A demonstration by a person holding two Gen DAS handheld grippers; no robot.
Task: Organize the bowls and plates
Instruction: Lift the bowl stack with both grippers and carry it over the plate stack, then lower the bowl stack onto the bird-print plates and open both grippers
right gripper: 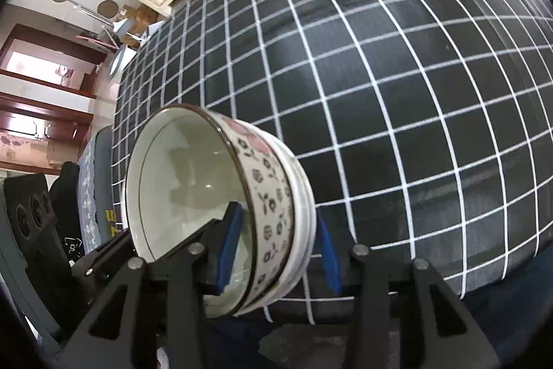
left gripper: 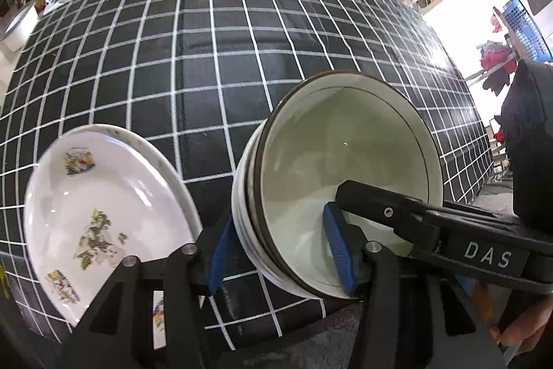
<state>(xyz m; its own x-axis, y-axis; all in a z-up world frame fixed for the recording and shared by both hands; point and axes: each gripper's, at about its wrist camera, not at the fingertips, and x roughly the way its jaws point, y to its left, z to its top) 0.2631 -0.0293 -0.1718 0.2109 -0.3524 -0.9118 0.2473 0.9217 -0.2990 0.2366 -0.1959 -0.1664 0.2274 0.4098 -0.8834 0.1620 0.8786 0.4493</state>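
On the checked tablecloth (left gripper: 214, 64), both grippers' fingers straddle the tilted bowl stack's (left gripper: 345, 168) rim, unclamped

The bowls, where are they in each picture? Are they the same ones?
Left wrist view: the stacked bowls sit right of centre, beside the flowered plates, with both grippers on the rim.
Right wrist view: the same bowls are lower left, tilted, flower pattern showing outside.
Shared landmark: the black checked tablecloth under them.
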